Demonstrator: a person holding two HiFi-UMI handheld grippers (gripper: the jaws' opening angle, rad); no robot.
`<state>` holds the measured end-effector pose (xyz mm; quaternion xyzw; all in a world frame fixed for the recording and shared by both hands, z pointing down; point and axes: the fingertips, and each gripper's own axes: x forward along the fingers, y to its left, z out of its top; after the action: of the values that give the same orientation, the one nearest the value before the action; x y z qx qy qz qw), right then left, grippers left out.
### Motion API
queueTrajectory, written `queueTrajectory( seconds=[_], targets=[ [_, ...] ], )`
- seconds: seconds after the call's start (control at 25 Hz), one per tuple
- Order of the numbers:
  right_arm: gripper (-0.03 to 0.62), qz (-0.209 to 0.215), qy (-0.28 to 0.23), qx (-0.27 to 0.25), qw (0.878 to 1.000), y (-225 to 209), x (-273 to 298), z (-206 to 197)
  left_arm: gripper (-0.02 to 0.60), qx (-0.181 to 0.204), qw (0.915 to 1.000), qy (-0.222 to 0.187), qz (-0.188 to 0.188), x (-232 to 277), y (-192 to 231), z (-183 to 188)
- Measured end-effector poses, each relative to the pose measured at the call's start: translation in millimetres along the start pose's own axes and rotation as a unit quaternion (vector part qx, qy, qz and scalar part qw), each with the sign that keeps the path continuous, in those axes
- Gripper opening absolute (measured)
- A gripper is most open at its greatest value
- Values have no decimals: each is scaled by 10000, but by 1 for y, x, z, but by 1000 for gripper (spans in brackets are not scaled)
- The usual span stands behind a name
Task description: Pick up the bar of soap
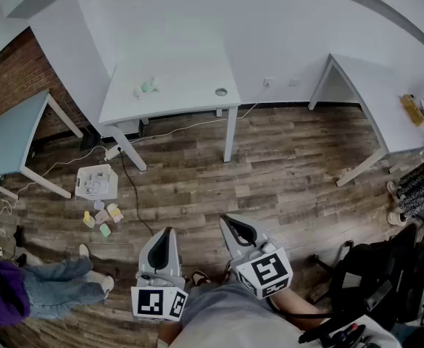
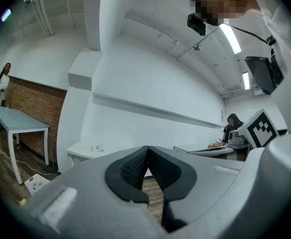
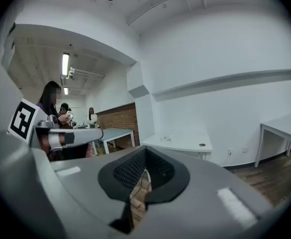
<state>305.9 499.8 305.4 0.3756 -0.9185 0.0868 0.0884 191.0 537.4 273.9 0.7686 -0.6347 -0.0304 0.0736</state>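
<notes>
Left tongs [image 1: 169, 232], right tongs [image 1: 227, 221] closed, empty.

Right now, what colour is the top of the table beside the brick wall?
The table top is pale blue-grey; the head view shows it best.

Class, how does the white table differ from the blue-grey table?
The white table stands against the white wall; the blue-grey table stands by the brick wall. The white table carries a small pale green thing; the blue-grey table's visible top shows nothing. Both have white legs.
</notes>
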Motion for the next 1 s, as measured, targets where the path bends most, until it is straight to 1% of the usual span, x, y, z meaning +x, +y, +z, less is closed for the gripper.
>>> queueTrajectory(
  seconds=[0.12, 0.2, 0.4, 0.56, 0.8, 1.0],
  targets=[
    [0, 201, -9, -20, 9998, 0, 5, -5, 2, 35, 10000, 37, 75, 5, -1, -4],
    [0, 264, -4, -24, 9996, -3, 6, -6, 2, 41, 10000, 50, 63, 9, -6, -5],
    [0, 262, -6, -43, 9996, -18, 1, -6, 2, 65, 10000, 66, -13, 22, -22, -7],
    [2, 320, 22, -40, 9995, -27, -3, -9, 2, 116, 9999, 75, -4, 29, -32, -10],
    [2, 433, -47, 48, 9990, -37, -6, -10, 2, 165, 9998, 95, 105, 35, -36, -16],
    [2, 507, -65, 172, 9985, -44, -1, -9, 0, 226, 9996, 100, 125, 44, -37, -16]
  ],
)
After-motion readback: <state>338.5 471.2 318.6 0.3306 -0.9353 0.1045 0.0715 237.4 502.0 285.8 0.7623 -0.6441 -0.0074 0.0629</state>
